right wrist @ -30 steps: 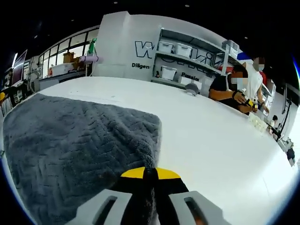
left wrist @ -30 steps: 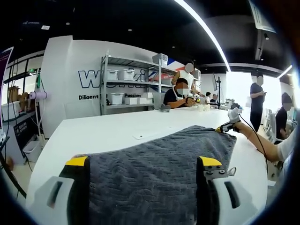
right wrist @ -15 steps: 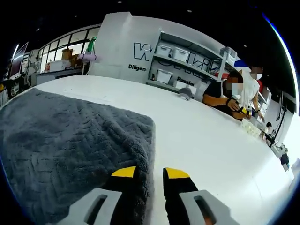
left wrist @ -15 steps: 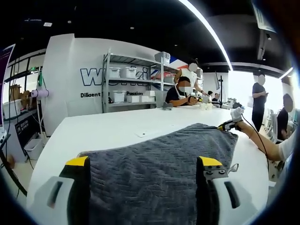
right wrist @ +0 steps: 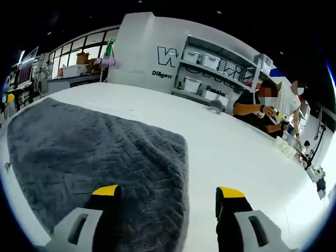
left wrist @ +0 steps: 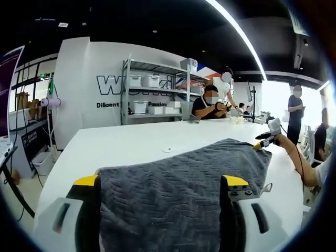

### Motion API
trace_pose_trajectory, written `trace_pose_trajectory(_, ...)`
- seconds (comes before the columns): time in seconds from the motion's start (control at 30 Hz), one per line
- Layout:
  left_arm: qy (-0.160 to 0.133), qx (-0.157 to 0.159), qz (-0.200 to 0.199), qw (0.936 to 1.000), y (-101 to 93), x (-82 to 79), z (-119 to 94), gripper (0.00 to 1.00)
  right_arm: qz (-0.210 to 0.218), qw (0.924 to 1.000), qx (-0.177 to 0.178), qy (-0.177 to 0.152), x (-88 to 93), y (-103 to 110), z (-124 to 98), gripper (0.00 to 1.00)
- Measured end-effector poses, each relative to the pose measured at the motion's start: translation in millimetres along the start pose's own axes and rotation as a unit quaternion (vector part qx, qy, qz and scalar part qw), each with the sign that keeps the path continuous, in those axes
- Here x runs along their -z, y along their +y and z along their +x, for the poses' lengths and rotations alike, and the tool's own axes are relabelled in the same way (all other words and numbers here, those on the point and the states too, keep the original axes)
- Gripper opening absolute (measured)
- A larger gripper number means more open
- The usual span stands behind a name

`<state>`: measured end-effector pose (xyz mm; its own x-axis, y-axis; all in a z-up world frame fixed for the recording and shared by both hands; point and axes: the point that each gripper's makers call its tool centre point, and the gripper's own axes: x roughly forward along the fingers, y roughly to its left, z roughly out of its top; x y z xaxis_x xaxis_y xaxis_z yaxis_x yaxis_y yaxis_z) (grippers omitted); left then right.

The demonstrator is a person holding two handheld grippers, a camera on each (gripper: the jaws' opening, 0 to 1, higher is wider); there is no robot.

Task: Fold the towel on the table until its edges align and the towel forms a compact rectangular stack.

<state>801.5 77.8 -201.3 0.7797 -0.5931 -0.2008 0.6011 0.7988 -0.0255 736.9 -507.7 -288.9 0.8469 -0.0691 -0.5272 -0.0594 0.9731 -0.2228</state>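
Towel: a dark grey herringbone-textured towel (left wrist: pixel 178 178) lies flat, as far as can be seen, on the white table (left wrist: pixel 121 144), one layer visible, no fold made yet by my reading.
Left gripper: the left gripper (left wrist: pixel 161 184) stands wide open, yellow-tipped jaws straddling the towel's near edge, cloth running between and ahead of them.
Right gripper: the right gripper (right wrist: pixel 170 193) is also spread wide, holding nothing; the towel's edge passes between its jaws, cloth under the left jaw, bare table under the right one.
Right gripper seen from the left: it shows in the left gripper view at the towel's far right corner (left wrist: pixel 264 142), carried by a person's arm.
Key relation: the towel stretches forward and away from both grippers; each sits at its own end of the same near edge, so neither is nearer than the other.
Next move, as a judgement: both would need to close on their corners, then carry that edge forward to the far edge.
Surroundings: metal shelves with white bins (left wrist: pixel 152 97) and seated people beyond the table.
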Motion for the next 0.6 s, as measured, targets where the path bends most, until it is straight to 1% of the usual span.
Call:
trace_pose_trajectory(0.07, -0.005, -0.004, -0.001, 1.0000, 2.6, -3.1, -3, 0.99, 0.005, 0.9999, -0.012, -0.005, -3.8, 7, -3, 0.94)
trace_pose_trajectory(0.1, -0.009, -0.004, -0.003, 1.0000, 2.4, -5.2, -6, 0.99, 0.010, 0.9996, -0.017, -0.018, -9.6, 10, -5, 0.98)
trace_pose_trajectory(0.13, -0.014, -0.003, -0.006, 0.9999, 2.6, -7.0, -7, 0.99, 0.014, 0.9991, -0.020, -0.033, -15.6, 13, -5, 0.99)
trace_pose_trajectory(0.17, -0.018, -0.001, -0.011, 0.9998, 2.6, -8.4, -9, 0.99, 0.016, 0.9979, -0.032, -0.053, -23.7, 18, -9, 0.99)
trace_pose_trajectory(0.27, -0.018, 0.008, -0.026, 0.9995, -0.3, -9.3, -13, 0.99, 0.011, 0.9950, -0.077, -0.063, -28.4, 39, -21, 0.99)
trace_pose_trajectory(0.33, -0.019, 0.013, -0.025, 0.9994, -5.9, -11.0, -17, 0.99, -0.004, 0.9925, -0.095, -0.076, -33.5, 50, -32, 0.99)
trace_pose_trajectory(0.37, -0.014, 0.016, -0.014, 0.9997, -12.0, -10.3, -21, 0.99, -0.010, 0.9915, -0.100, -0.083, -35.5, 54, -38, 0.99)
trace_pose_trajectory(0.43, -0.005, 0.026, 0.005, 0.9996, -22.4, -7.7, -28, 0.99, -0.042, 0.9886, -0.114, -0.088, -35.8, 63, -51, 0.99)
trace_pose_trajectory(0.53, 0.012, 0.043, 0.022, 0.9988, -37.0, 1.0, -38, 0.99, -0.085, 0.9854, -0.126, -0.076, -27.9, 69, -66, 0.99)
trace_pose_trajectory(0.6, 0.023, 0.050, 0.028, 0.9981, -42.7, 7.3, -44, 0.99, -0.110, 0.9826, -0.134, -0.066, -19.8, 71, -75, 0.99)
